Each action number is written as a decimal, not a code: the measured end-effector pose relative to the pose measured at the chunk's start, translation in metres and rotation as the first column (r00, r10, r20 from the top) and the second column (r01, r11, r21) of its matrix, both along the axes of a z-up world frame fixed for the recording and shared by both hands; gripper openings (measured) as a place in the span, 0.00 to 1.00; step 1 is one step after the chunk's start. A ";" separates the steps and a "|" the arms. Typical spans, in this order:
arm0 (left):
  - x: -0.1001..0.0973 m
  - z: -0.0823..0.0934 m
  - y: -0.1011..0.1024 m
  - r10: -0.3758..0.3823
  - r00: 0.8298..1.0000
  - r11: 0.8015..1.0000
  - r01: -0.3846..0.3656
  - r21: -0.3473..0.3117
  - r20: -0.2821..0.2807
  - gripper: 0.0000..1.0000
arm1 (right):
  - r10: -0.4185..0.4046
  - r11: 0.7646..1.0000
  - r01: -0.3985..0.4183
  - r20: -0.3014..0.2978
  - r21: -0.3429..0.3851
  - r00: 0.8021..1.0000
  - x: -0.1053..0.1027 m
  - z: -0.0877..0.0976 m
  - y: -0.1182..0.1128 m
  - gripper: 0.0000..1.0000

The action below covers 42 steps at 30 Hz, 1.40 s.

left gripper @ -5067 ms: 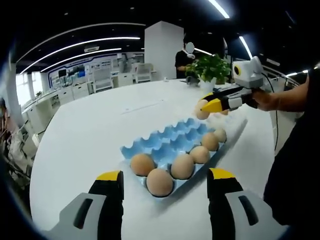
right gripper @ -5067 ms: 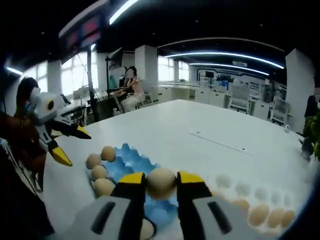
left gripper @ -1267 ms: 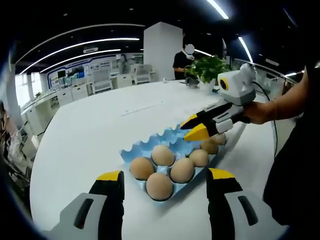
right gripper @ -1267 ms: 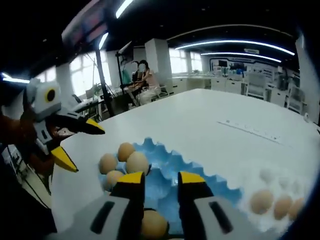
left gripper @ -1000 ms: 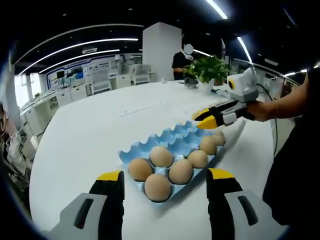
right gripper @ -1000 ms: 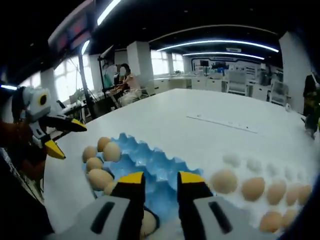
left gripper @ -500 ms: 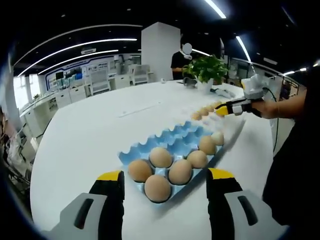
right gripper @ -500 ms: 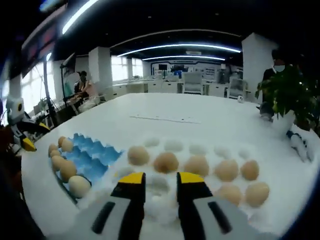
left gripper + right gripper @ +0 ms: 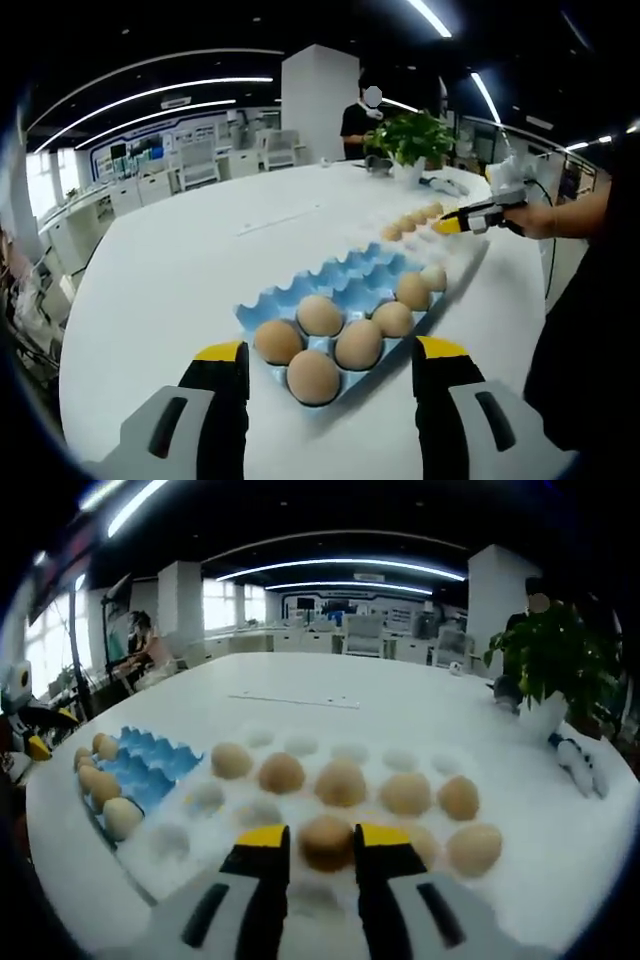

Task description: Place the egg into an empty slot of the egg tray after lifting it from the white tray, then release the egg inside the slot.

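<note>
On the left, my left gripper (image 9: 325, 375) hangs with jaws apart over the blue egg tray (image 9: 345, 290), which holds six eggs on the counter (image 9: 180, 270). Further right, my right gripper (image 9: 310, 852) has its jaws spread either side of an egg (image 9: 326, 840) sitting in the white tray (image 9: 300, 810); contact I cannot tell

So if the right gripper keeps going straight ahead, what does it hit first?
Most likely the egg sitting in the white tray, right between the right gripper fingers. Depth is hard to judge in this fisheye view.
</note>
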<state>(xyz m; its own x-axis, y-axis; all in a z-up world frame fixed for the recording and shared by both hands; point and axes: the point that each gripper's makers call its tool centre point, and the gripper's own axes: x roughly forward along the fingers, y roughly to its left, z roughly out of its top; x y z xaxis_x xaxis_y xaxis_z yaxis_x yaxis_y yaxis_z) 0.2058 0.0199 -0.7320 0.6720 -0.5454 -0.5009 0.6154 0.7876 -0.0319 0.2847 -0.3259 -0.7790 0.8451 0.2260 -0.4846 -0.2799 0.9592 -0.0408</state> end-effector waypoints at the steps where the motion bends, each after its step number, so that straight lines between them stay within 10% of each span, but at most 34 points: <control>1: 0.000 0.000 0.000 0.000 1.000 1.000 0.000 0.001 0.000 0.67 | -0.003 1.000 0.003 -0.005 0.005 1.000 -0.001 -0.002 -0.001 0.26; 7: 0.002 0.002 0.004 0.021 1.000 1.000 -0.021 -0.014 0.000 0.67 | -0.009 0.994 0.004 0.046 0.108 0.999 0.003 -0.002 -0.001 0.24; 23: 0.001 -0.003 0.010 0.033 0.999 0.999 -0.033 -0.005 -0.005 0.67 | -0.012 0.993 -0.003 0.128 0.115 0.992 0.006 0.036 0.004 0.22; 42: 0.001 -0.002 0.007 0.032 0.999 0.999 -0.032 -0.003 -0.005 0.67 | 0.182 0.964 -0.209 0.163 0.164 0.970 0.003 0.062 0.084 0.22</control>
